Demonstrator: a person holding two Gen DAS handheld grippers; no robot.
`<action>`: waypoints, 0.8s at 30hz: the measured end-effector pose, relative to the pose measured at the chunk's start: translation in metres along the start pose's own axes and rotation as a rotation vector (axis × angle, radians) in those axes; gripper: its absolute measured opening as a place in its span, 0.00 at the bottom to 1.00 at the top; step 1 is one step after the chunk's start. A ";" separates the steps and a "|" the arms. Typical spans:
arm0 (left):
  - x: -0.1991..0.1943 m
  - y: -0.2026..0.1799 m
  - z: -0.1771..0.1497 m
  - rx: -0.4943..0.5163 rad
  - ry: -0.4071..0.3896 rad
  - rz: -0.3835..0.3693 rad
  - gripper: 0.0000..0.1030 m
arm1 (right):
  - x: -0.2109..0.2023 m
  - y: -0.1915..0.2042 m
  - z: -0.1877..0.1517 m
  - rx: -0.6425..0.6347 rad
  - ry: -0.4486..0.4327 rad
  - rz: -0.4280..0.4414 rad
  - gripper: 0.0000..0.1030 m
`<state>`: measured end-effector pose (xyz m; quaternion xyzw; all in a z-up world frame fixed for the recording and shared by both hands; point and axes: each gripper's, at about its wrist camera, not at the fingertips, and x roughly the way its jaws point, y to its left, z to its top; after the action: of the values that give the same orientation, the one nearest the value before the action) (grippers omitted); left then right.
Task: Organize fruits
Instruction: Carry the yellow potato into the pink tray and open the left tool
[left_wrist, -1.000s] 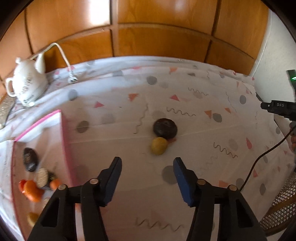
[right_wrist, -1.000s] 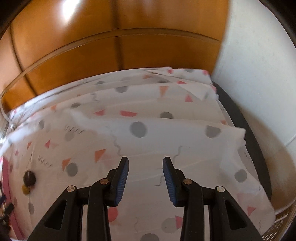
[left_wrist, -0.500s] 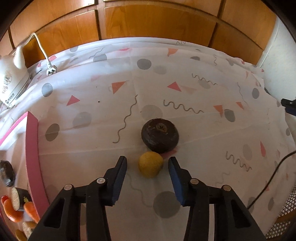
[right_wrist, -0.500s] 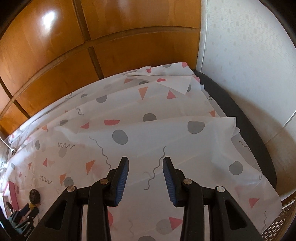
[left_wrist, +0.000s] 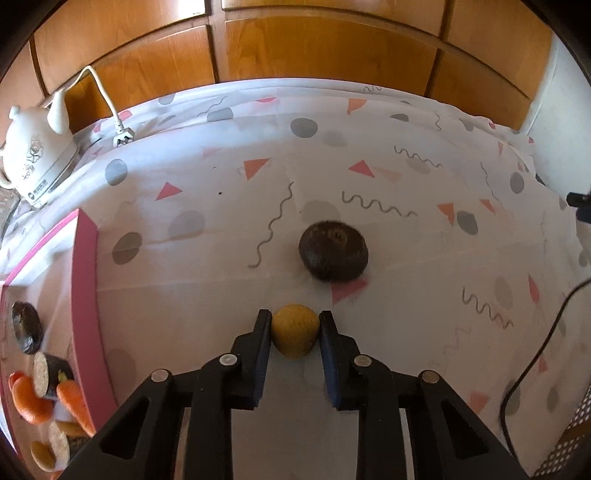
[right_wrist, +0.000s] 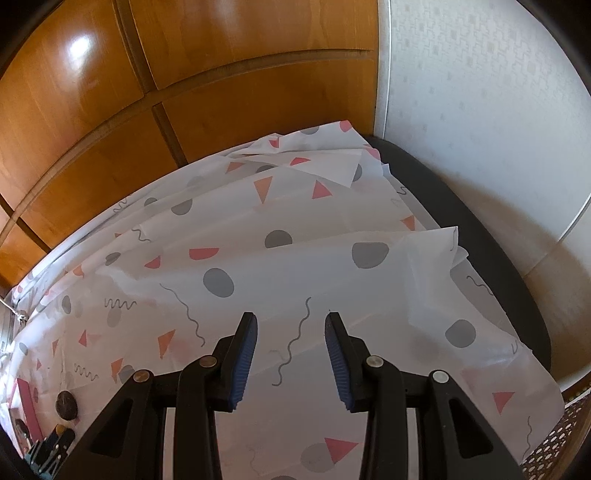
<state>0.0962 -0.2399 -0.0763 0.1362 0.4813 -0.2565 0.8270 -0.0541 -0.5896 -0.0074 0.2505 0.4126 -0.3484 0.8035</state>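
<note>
Pink-rimmed, the tray (left_wrist: 85, 317) sits at the left edge of our left wrist view, with carrots (left_wrist: 74, 402) and sliced pieces inside; a white kettle (left_wrist: 35, 155) stands at upper left. At lower centre our left gripper (left_wrist: 295, 325) is clamped on the yellow fruit (left_wrist: 295, 334), both pads touching it on the cloth (left_wrist: 406, 295). Just above and right lies the dark fruit (left_wrist: 333, 254). In our right wrist view, the right gripper (right_wrist: 291, 325) hangs narrowly parted over cloth, holding nothing.
</note>
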 end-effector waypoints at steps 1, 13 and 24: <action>-0.002 0.001 -0.003 -0.007 0.001 -0.008 0.25 | 0.000 0.000 0.000 -0.002 -0.001 -0.003 0.37; -0.035 0.021 -0.026 -0.084 -0.020 -0.030 0.25 | 0.004 0.002 -0.006 -0.019 0.008 -0.013 0.37; -0.068 0.033 -0.032 -0.125 -0.076 -0.036 0.25 | 0.006 0.003 -0.010 -0.030 0.027 -0.027 0.37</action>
<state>0.0632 -0.1774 -0.0341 0.0659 0.4670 -0.2460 0.8468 -0.0544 -0.5831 -0.0171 0.2377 0.4318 -0.3497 0.7967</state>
